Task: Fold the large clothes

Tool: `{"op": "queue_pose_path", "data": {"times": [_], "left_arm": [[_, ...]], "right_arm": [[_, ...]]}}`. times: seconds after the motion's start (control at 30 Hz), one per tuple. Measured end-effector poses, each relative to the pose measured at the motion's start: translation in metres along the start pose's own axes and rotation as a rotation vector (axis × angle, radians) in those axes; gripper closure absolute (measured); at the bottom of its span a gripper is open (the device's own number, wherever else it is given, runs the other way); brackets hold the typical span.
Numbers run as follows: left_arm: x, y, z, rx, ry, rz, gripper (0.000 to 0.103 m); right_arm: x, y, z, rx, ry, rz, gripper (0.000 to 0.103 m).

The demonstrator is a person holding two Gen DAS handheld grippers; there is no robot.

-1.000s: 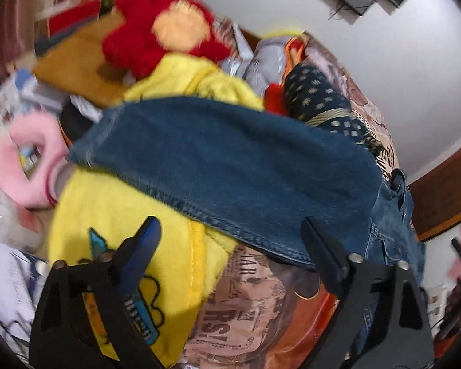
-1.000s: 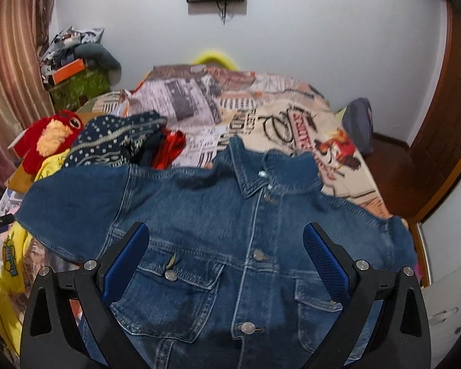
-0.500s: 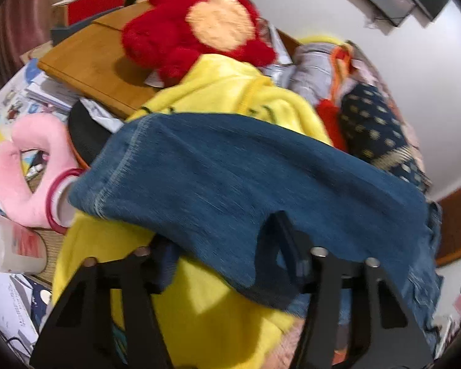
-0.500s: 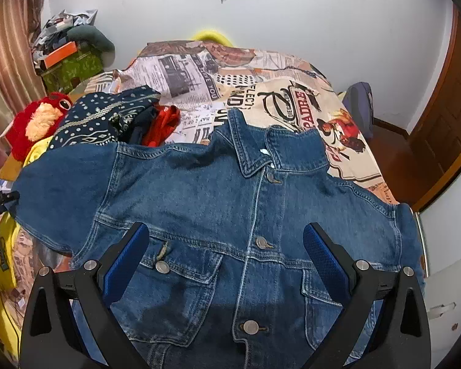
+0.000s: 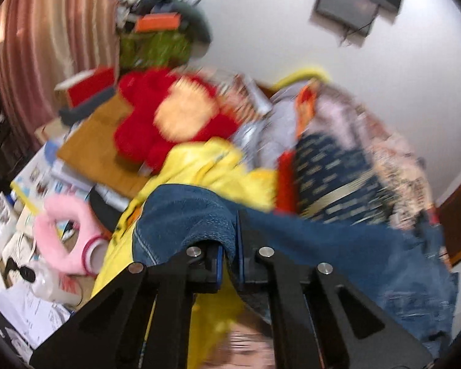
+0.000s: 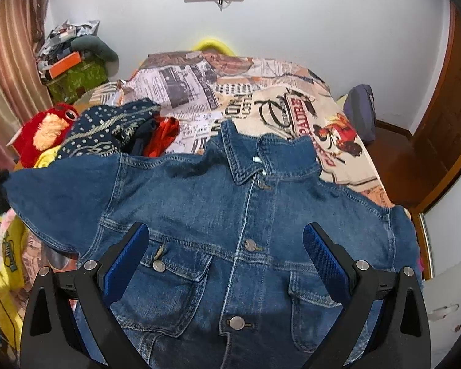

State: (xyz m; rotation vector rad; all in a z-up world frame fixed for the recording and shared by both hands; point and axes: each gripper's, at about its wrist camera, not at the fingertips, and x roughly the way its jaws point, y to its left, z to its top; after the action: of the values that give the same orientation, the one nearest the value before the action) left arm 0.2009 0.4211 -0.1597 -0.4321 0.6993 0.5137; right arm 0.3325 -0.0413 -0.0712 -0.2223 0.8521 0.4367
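The denim jacket (image 6: 230, 215) lies face up and buttoned on the bed (image 6: 261, 92), collar towards the far wall, body spread flat, so that both sleeves are open to being folded inward. The left gripper (image 5: 229, 255) has just been closing, and its jaws are now clenched on the end of the jacket's left-hand sleeve (image 5: 193, 215), with a fold of denim pinched between the blue pads; in the right wrist view that sleeve (image 6: 55, 200) stands raised and drawn out to the side, clear of the yellow garment (image 5: 218, 166) beneath it. This grip at the cuff end is judged deliberate: holding the far tip gives control of the whole sleeve length when it is carried across the chest. The right gripper (image 6: 230, 264) hovers over the jacket front with its jaws released and wide apart, nothing between them, and is judged to be waiting in reserve to pin the body or take the opposite sleeve. A red plush toy (image 5: 169, 117), a patterned navy garment (image 6: 110, 129) and a pink ring cushion (image 5: 67, 233) crowd the left side; the sleeve could snag them on a low swing. The left wrist view is blurred, so finer detail of the pinch cannot be confirmed.
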Motion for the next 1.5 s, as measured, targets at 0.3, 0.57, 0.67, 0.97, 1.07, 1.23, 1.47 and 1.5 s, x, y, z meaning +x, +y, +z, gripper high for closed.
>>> {"op": "queue_pose_path", "data": {"times": [0.3,0.57,0.67,0.97,1.07,1.23,1.47,1.5], "left_arm": [[-0.092,-0.136,0.028,0.149,-0.178,-0.217,0.098],[-0.113,-0.26,0.013,0.292,-0.17,-0.417,0.098],[-0.098,-0.304,-0.006,0.321,-0.081,-0.497,0.098],[-0.038,-0.403,-0.104,0.51,0.205,-0.545,0.098],[-0.009,-0.421,-0.141,0.537,0.396,-0.578,0.098],[0.0,-0.435,-0.184,0.665,0.458,-0.559,0.098],[-0.039,-0.428,-0.177,0.794,0.374,-0.568,0.065],[-0.041,-0.424,-0.171,0.791,0.355,-0.57,0.06]], "right_arm": [[-0.042,-0.015,0.024,-0.054,-0.152,-0.003,0.003],[-0.067,-0.042,0.02,-0.11,-0.19,-0.017,0.003],[-0.065,-0.054,0.01,-0.111,-0.17,-0.035,0.003],[-0.042,-0.086,-0.03,-0.06,-0.025,-0.018,0.003],[-0.034,-0.09,-0.043,-0.056,0.015,-0.022,0.003],[-0.028,-0.092,-0.064,-0.081,0.057,-0.047,0.003],[-0.03,-0.09,-0.067,-0.095,0.062,-0.052,0.003],[-0.031,-0.089,-0.066,-0.092,0.057,-0.049,0.003]]}}
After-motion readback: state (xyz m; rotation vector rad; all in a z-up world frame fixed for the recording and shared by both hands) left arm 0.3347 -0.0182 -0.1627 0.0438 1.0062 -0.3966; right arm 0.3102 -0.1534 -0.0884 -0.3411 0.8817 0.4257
